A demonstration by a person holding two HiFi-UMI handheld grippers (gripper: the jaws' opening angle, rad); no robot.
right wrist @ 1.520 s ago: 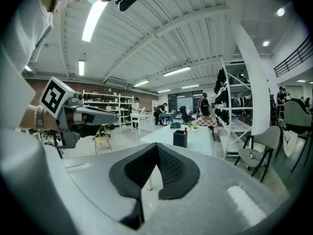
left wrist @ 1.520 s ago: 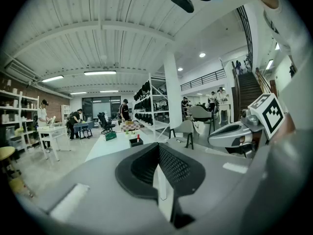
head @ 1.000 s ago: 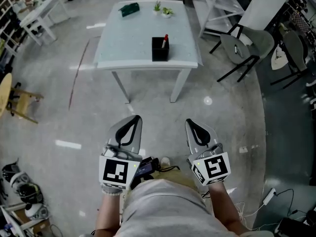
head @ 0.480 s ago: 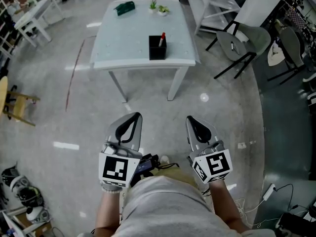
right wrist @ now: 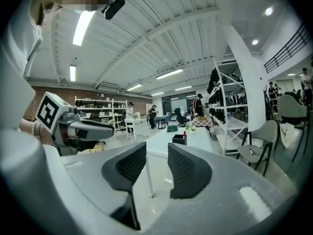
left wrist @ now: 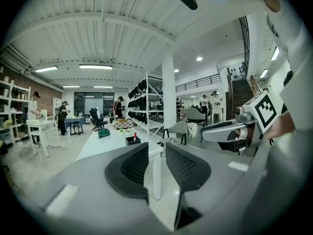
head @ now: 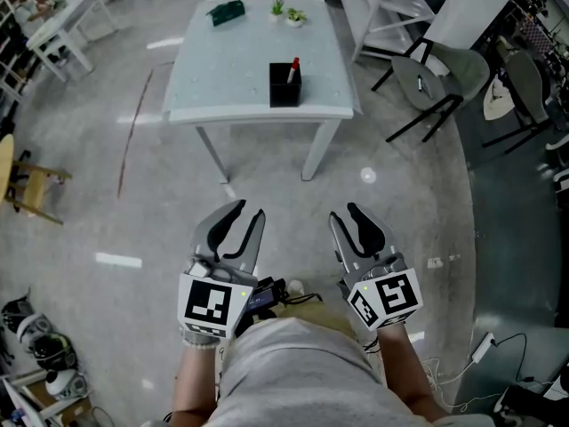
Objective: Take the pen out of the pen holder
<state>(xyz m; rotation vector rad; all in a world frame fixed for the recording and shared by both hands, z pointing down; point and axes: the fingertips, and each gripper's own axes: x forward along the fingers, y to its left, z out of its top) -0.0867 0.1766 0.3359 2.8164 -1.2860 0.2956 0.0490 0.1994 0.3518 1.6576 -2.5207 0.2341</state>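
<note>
A black pen holder (head: 285, 89) stands near the front edge of a pale table (head: 231, 69), with a red-capped pen (head: 294, 67) upright in it. Both grippers hover close to the person's body, well short of the table. My left gripper (head: 246, 210) and right gripper (head: 346, 212) point toward the table, and their jaws are opening with nothing between them. In the left gripper view, the left gripper (left wrist: 156, 151) frames the distant pen holder (left wrist: 132, 141). In the right gripper view, the right gripper (right wrist: 156, 153) has the pen holder (right wrist: 179, 139) just beyond its right finger.
A green object (head: 226, 12) and small potted plants (head: 287, 13) sit at the table's far edge. Grey chairs (head: 444, 83) stand to the right, a white table (head: 53, 29) and a wooden stool (head: 27, 181) to the left. Bare floor lies between me and the table.
Both grippers' jaws have spread apart from shut. The hands have stayed where they were.
</note>
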